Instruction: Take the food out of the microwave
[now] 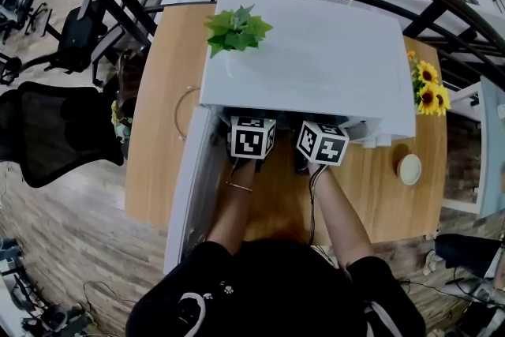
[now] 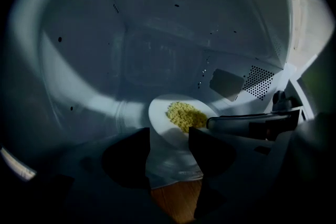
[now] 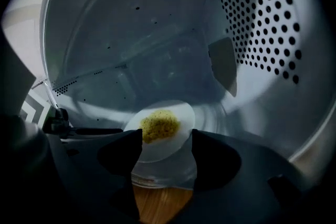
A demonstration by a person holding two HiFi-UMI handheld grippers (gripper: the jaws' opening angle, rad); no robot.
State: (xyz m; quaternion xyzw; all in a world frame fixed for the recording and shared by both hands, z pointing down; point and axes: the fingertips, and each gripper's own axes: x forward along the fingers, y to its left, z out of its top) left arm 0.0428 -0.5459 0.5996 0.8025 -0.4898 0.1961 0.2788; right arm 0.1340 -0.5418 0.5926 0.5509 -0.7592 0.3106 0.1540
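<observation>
Inside the boxy white microwave (image 1: 316,51), the left claw (image 2: 169,136) and right claw (image 3: 167,139) stand spread and empty before a round white plate (image 3: 181,113) of granular yellow food (image 3: 159,124).

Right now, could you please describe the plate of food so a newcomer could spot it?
Start at the big white microwave on the wooden table. Inside its dark cavity lies a round white plate; its heap of yellow crumbly food sets it apart.
</observation>
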